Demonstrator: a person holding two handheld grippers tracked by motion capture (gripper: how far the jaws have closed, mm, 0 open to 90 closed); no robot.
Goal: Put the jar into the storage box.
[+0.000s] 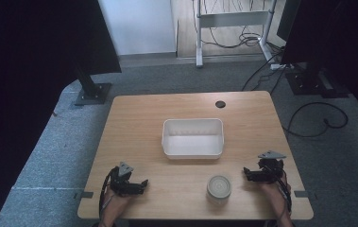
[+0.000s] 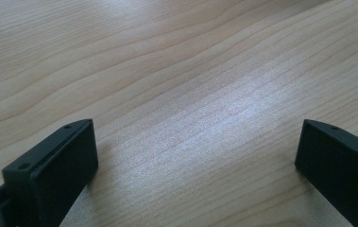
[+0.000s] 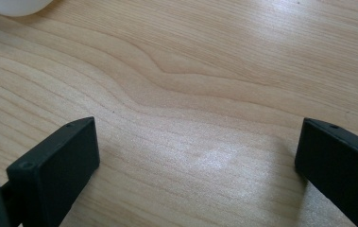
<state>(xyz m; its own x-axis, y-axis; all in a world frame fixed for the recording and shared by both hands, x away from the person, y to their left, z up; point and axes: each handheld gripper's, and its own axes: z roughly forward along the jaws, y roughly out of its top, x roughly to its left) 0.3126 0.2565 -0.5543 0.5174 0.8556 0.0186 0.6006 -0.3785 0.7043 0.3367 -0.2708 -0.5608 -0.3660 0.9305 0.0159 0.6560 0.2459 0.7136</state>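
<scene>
We hold the left gripper (image 1: 139, 184) and right gripper (image 1: 249, 173) released, nearer us than the white bin (image 1: 193, 138), flanking a round lidded jar (image 1: 219, 188).

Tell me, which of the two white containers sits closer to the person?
The small round lidded jar, near the table's front edge between both tongs. The open rectangular bin sits farther back, mid-table.
</scene>
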